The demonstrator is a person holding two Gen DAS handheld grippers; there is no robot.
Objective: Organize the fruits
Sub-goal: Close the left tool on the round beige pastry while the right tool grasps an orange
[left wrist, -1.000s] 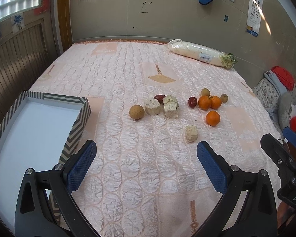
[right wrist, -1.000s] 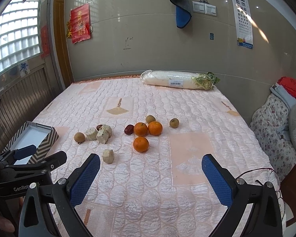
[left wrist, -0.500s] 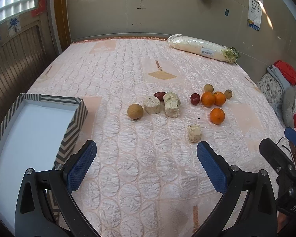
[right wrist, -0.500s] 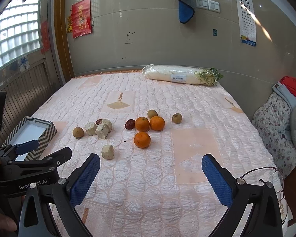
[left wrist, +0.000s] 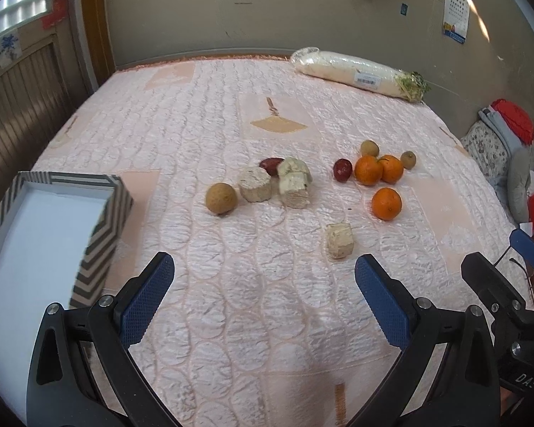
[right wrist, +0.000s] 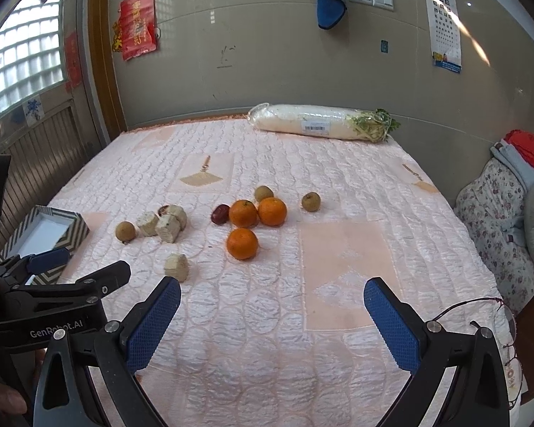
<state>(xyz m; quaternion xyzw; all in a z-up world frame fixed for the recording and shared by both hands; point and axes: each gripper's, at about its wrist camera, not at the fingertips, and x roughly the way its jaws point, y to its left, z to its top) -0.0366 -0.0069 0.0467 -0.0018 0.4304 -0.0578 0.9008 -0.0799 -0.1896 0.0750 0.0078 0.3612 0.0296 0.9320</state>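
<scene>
**Still nothing lifted, all fruit loose on the bed**

Barely any change over the last second: only a slight drift of both wrist views, with the striped box [left wrist: 114, 213] sliding a little further toward the left edge of the left view. No fruit displaced and no jaw movement. By that reading, still at the approach stage, with sorting not yet begun. Box white-bottomed and, as far as visible, empty.

Left hand-held gripper [left wrist: 264, 261]: jaws spread wide, holding nothing, hovering over bare quilt on the bed [left wrist: 231, 338]. Nearest to it, just ahead of its right finger, a lone pale cube [left wrist: 340, 240]. Further ahead and slightly left of centre, a round brown fruit [left wrist: 221, 197], touching or almost touching a huddle of pale chunks [left wrist: 292, 185]. Box close by on its left.

Right hand-held gripper [right wrist: 272, 286]: likewise wide and empty. Ahead of it and a little left of centre, apart from the rest, a single orange [right wrist: 242, 243]. Beyond that, two oranges [right wrist: 258, 212] side by side, with a dark red fruit [right wrist: 220, 214] against their left and two small brownish fruits [right wrist: 310, 201] behind and to the right.

Probably the easiest first pick: the single orange, with clear space all round it.
</scene>
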